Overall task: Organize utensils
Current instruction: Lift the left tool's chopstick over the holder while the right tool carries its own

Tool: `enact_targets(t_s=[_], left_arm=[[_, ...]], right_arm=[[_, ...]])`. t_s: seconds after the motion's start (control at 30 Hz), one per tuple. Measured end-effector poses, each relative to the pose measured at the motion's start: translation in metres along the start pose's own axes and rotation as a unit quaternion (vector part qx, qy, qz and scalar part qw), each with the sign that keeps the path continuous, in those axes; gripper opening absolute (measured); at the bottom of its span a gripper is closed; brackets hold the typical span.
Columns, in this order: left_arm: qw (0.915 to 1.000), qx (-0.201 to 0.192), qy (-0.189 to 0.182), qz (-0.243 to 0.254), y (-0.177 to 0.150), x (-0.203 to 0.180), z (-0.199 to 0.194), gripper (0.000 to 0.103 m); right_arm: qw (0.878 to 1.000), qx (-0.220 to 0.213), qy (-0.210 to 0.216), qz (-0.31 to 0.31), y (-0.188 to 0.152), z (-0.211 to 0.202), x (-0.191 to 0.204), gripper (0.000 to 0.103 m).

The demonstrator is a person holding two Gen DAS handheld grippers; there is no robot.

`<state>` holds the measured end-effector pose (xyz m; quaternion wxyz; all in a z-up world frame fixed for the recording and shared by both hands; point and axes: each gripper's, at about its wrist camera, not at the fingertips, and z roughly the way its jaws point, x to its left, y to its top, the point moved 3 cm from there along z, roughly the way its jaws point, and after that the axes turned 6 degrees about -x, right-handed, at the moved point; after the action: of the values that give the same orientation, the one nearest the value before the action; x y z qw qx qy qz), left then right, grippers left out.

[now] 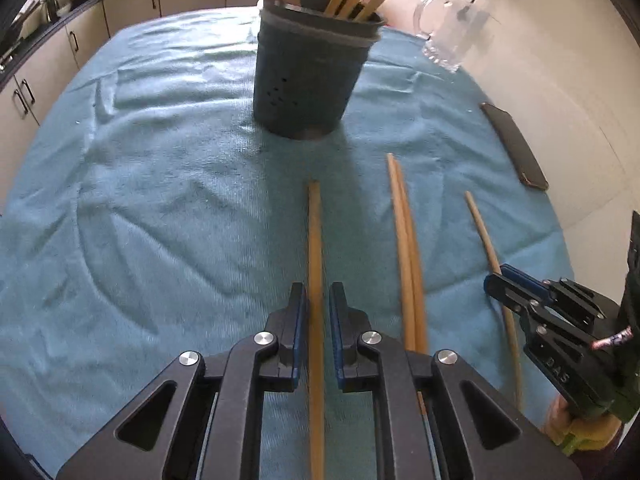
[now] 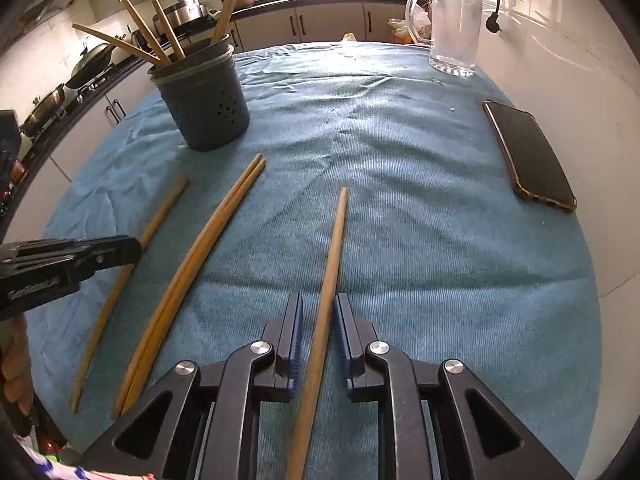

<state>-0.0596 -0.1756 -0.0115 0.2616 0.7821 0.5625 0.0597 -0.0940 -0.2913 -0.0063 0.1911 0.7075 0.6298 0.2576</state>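
Observation:
A dark utensil holder (image 1: pixel 312 76) (image 2: pixel 204 100) with several wooden chopsticks in it stands on a blue cloth. Several more chopsticks lie loose on the cloth. My left gripper (image 1: pixel 318 292) is open, its jaws on either side of the leftmost chopstick (image 1: pixel 315 248) (image 2: pixel 160 216) with small gaps. My right gripper (image 2: pixel 319 300) is open around the rightmost chopstick (image 2: pixel 332 264) (image 1: pixel 486 240); it also shows in the left wrist view (image 1: pixel 496 280). A pair of chopsticks (image 1: pixel 406 248) (image 2: pixel 200 264) lies between them.
A black phone (image 2: pixel 528 152) (image 1: pixel 514 146) lies on the cloth's right edge. A glass pitcher (image 2: pixel 454 28) (image 1: pixel 452 20) stands at the far right. Kitchen cabinets (image 2: pixel 320 24) and a stove with pans (image 2: pixel 68 88) run behind and to the left.

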Motion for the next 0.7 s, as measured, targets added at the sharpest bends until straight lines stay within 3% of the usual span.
enact_targets(t_s=[0.17, 0.4, 0.5, 0.6, 0.7], left_arm=[[1.0000, -0.004, -0.002, -0.007, 0.010, 0.004, 0.006, 0.011], [0.9996, -0.027, 0.003, 0.011, 0.013, 0.001, 0.007, 0.011], [0.9993, -0.032, 0.001, 0.021, 0.014, -0.001, 0.008, 0.006], [0.9991, -0.033, -0.026, -0.005, 0.016, 0.003, 0.005, 0.007], [0.9974, -0.067, -0.026, 0.002, 0.015, 0.001, -0.019, 0.007]], right_arm=[[1.000, 0.011, -0.001, 0.001, 0.019, 0.014, -0.003, 0.017], [0.999, 0.026, -0.041, -0.015, 0.039, 0.031, 0.008, 0.017], [0.998, 0.025, -0.048, -0.004, 0.044, 0.034, 0.009, 0.009], [0.999, 0.013, -0.016, 0.039, 0.046, 0.032, 0.001, 0.006], [0.998, -0.026, 0.012, 0.057, 0.046, 0.014, -0.002, 0.006]])
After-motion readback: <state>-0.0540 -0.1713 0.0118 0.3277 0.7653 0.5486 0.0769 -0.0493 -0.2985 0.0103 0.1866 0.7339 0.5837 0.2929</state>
